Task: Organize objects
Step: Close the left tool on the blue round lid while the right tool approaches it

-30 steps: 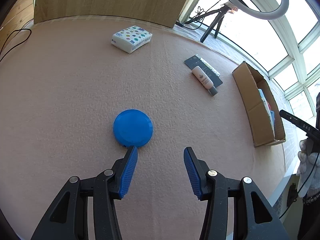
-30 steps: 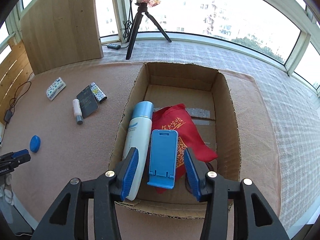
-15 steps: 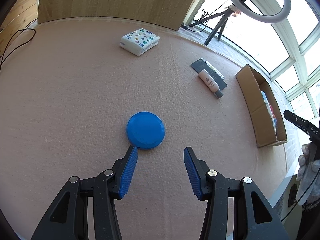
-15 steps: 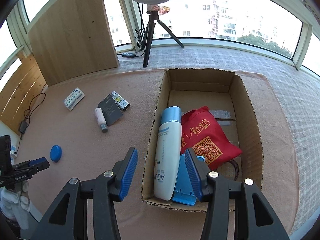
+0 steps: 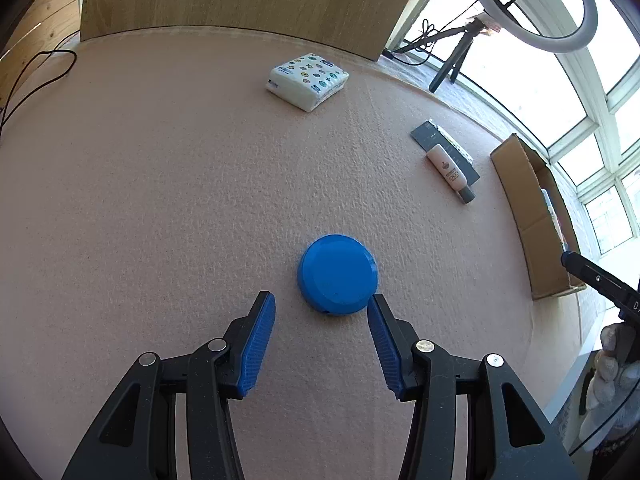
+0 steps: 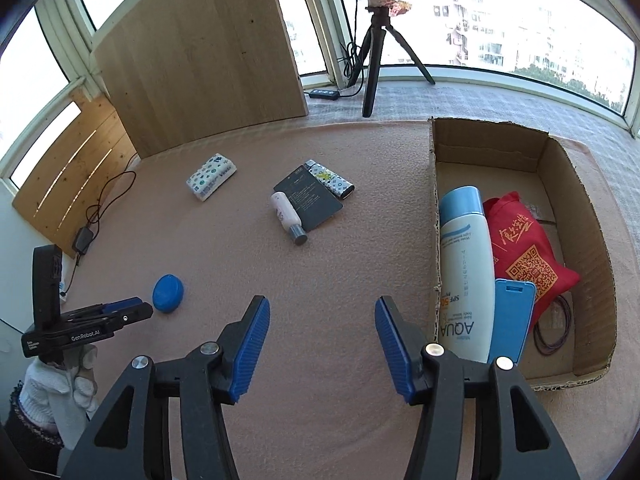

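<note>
Left gripper [image 5: 320,312] open, nothing between the pads, aimed steeply down at the pink mat [image 5: 160,200]. Blue round case [image 5: 338,275] lying flat on the mat just ahead of the fingertips, offset slightly toward the right-hand finger, near edge level with that fingertip; not yet between the jaws. No long axis to speak of: a disc, so approach angle immaterial, only centring and reach forward. Right gripper [image 6: 322,308] also open and empty, jaws just widened, nothing between them; hovering over bare mat just beside the cardboard box [image 6: 592,240]. Box already holding a sunscreen bottle [image 6: 466,272], a red bag [image 6: 524,252] and a blue phone stand [image 6: 512,320]. Seen from the right wrist camera, the disc well off to the left, close under the left gripper's tips. Judgement: left hand plainly the nearer, the disc its target; next move likely a short advance and small shift to the right to straddle the case, then closure across its width. Remaining on the mat, well apart from both grippers: tissue pack [image 5: 306,80], small white tube [image 5: 450,174] resting against a dark card [image 6: 308,202], patterned lighter [image 6: 330,180] alongside. Risk: thin, smooth disc sliding from under the pads on the mat.
</note>
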Demonstrator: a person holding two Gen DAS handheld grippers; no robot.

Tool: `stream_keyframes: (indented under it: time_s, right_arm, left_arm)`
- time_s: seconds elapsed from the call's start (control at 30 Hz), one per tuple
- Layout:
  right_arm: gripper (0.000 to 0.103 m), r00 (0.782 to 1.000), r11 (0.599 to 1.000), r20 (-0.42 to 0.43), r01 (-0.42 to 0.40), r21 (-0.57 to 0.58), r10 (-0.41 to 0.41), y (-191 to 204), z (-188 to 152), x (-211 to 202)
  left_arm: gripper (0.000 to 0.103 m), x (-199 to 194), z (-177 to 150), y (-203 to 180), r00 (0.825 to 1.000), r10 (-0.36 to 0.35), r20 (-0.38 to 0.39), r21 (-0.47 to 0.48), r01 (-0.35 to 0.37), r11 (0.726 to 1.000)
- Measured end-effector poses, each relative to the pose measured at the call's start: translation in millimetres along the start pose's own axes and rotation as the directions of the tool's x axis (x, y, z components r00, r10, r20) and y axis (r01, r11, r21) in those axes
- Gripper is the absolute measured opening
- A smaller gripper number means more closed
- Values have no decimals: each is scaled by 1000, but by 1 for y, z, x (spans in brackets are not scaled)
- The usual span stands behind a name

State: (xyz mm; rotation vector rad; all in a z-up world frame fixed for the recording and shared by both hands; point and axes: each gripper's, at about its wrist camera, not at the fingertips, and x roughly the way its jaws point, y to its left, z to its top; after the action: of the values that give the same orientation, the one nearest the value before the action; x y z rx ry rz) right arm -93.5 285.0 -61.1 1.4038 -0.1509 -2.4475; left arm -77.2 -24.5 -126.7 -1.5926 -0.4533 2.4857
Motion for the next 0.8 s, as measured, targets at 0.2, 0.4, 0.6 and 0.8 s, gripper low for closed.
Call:
stream_keyframes:
  time_s: [0.2, 0.4, 0.6, 0.8]
  right_arm:
    - [51, 999, 999, -44, -32, 26, 33, 20, -9, 21]
    - [51, 997, 999, -62, -34, 36, 36, 29, -10, 32]
    - [48, 994, 998, -89, -56, 38, 59, 33, -9, 40]
    - [46, 989, 996, -122, -78, 33, 81, 38, -4, 56]
  left_arm:
    - [52, 13, 12, -4, 1000, -28, -7, 18, 28, 999]
    - [51, 23, 11, -18, 997, -68, -31, 53, 69, 996]
    - [51, 31, 7, -40, 993, -103, -49, 100, 107, 989]
    - [51, 39, 5, -63, 990, -125, -63, 141, 133, 981]
